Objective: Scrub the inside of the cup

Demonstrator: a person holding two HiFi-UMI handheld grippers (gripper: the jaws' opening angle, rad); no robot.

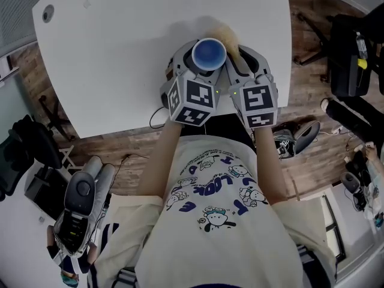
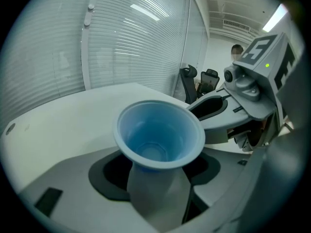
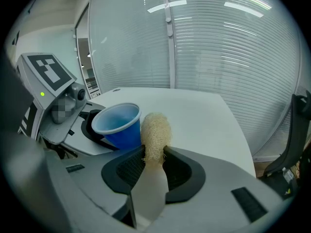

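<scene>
The cup (image 2: 160,135), blue and empty, is clenched by its lower body in the left tool (image 2: 158,176), mouth up over the counter (image 1: 120,53) close to its near edge. The right tool (image 3: 154,154) is clamped on a pale loofah scrubber (image 3: 155,130), whose tip stands just beside the cup's rim, outside it. I judge the scrubbing not yet begun: the next move calls for bringing the loofah over the rim and down inside, then rubbing the wall while the left tool steadies the cup.

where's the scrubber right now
The scrubber is clamped in the right gripper; in that gripper's view it stands just right of the blue cup, outside its rim.
</scene>
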